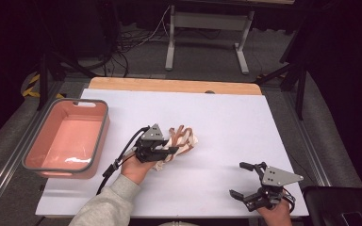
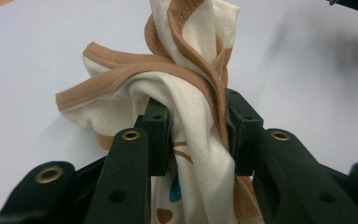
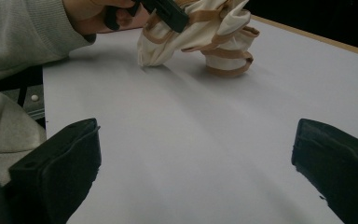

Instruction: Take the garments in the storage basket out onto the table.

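A bunched cream garment with tan trim (image 1: pixel 185 140) lies near the middle of the white table (image 1: pixel 231 113). My left gripper (image 1: pixel 171 150) is shut on its near end. In the left gripper view the cloth (image 2: pixel 186 88) is squeezed between the two black jaws of the left gripper (image 2: pixel 193 116) and rises above them in folds. My right gripper (image 1: pixel 238 179) stands open near the front right corner, apart from the cloth. Through the wide jaws of the right gripper (image 3: pixel 196 128) I see bare table, with the garment (image 3: pixel 200 28) and the left hand beyond.
A pink bin with a grey rim (image 1: pixel 105 126) sits empty at the left edge of the table. A wooden strip (image 1: pixel 169 84) runs along the back edge. A black case (image 1: pixel 339 207) lies off the front right corner.
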